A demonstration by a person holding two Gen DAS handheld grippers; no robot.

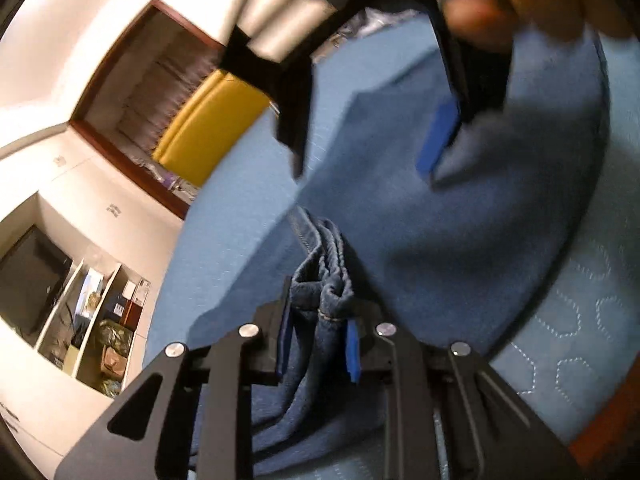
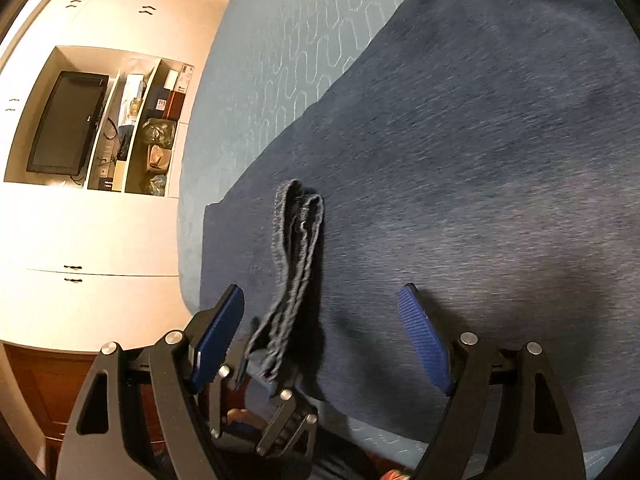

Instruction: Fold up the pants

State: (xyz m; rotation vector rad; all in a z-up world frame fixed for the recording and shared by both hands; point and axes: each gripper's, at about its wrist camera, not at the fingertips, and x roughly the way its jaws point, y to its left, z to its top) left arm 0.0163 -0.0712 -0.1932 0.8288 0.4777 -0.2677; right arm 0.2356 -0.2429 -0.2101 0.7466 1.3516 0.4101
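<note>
The bed [image 2: 280, 40], under its light blue quilted cover, carries the pants [image 2: 480, 160], spread flat and dark blue across most of it. One bunched hem [image 1: 320, 280] is lifted off the spread cloth, pinched tight between the pads of the left claw [image 1: 320, 344]. The right claw [image 2: 320, 344] hangs just above the fabric with its blue pads wide apart and holds nothing. To fold cleanly, the right claw should probably pinch the neighbouring edge, so both carry the hem across level and the layers land flush without wrinkling.
</note>
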